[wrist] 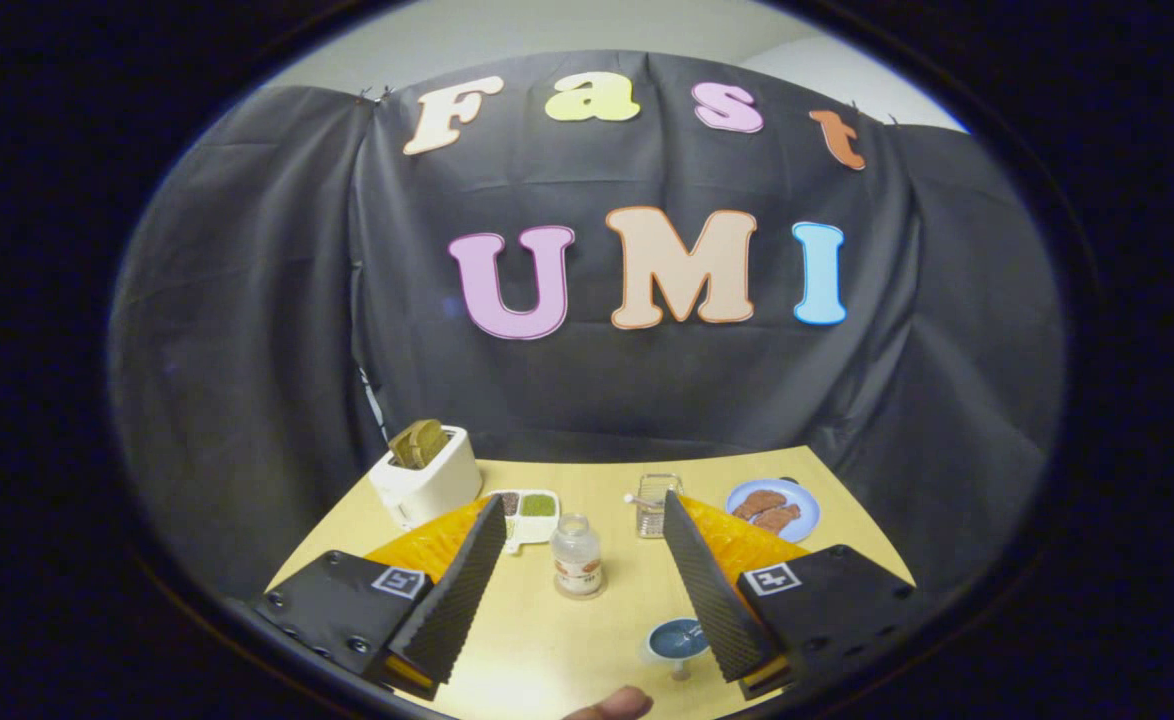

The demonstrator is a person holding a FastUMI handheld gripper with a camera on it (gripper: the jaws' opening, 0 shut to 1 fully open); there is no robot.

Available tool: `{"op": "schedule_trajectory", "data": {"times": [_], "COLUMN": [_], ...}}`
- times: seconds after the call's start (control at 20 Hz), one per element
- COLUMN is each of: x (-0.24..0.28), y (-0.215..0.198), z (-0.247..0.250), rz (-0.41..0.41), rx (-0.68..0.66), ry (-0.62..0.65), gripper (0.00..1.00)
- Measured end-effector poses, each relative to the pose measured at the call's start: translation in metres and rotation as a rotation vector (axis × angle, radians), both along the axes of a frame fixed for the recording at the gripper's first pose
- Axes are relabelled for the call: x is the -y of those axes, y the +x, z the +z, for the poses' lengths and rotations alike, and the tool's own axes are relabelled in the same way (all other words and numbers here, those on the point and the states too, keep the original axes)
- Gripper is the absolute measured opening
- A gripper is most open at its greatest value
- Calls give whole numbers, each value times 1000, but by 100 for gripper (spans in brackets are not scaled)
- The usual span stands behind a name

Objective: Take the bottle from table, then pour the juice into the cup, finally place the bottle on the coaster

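Note:
A small clear bottle (578, 556) with a pale cap and a brownish label stands upright on the yellow table (587, 640), between my two fingers and a little ahead of them. My gripper (582, 515) is open wide, with nothing held. A clear glass cup (656, 505) with a handle stands beyond the bottle, close to the tip of the right finger (707, 585). A small blue round coaster (677, 638) lies on the table near the base of the right finger.
A white toaster (425, 480) holding bread stands at the back left. A small white dish (529, 512) with green filling lies next to it. A blue plate (773, 508) of brown food sits at the back right. A person's fingertip (615, 705) shows at the table's near edge.

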State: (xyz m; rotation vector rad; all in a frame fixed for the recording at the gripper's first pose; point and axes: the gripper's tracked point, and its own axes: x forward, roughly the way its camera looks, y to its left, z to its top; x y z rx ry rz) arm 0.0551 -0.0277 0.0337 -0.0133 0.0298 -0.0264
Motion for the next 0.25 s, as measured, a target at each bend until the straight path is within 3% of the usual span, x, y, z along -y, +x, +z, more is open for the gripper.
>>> {"op": "schedule_trajectory", "data": {"times": [0.25], "x": [7], "y": [-14], "z": [-9], "rz": [8], "rx": [1], "ry": [9], "gripper": [99]}}
